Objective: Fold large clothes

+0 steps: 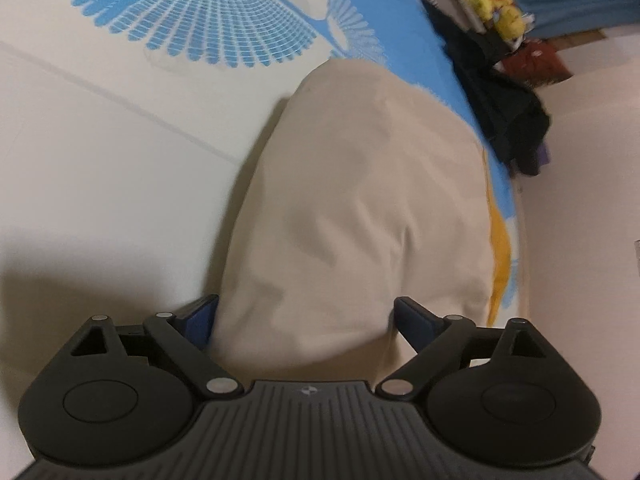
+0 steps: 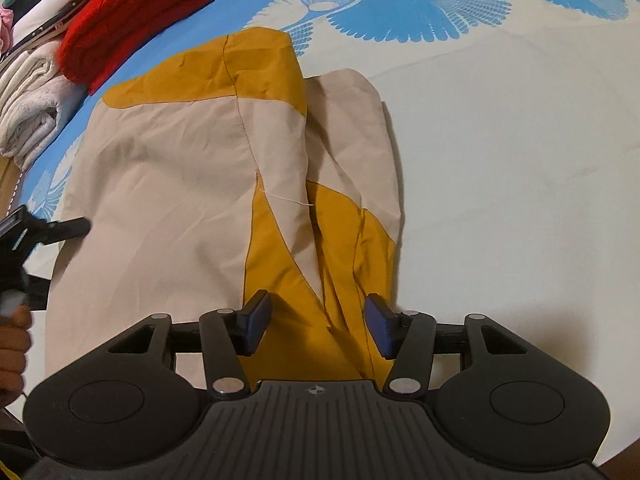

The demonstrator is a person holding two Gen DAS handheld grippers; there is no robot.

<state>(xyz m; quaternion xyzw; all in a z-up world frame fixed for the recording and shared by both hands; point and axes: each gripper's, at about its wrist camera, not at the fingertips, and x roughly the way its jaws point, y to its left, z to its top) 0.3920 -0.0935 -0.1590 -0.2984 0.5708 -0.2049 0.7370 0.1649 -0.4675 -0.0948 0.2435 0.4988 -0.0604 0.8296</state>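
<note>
- A beige and mustard-yellow garment (image 2: 192, 184) is laid flat on a bedsheet (image 2: 500, 168) printed with blue feathered birds; it is seen partly folded, one beige panel lapped over the yellow one.
- The right gripper (image 2: 318, 324) is pointed down over the garment's near yellow edge; its jaws are spread, with yellow cloth lying between the blue pads (image 2: 256, 320) but not seen to be pinched.
- The left gripper (image 1: 306, 320) is held over the beige side of the garment; its jaws are spread wide, beige cloth bulging between them, and no pinch is seen.
- In the right wrist view, a hand (image 2: 14, 344) is seen at the left edge.
- A red knitted item (image 2: 136, 12) and a folded white fleece (image 2: 28, 100) are stacked beyond the garment; yellow plush toys (image 1: 496, 4) are seen past the bed.
</note>
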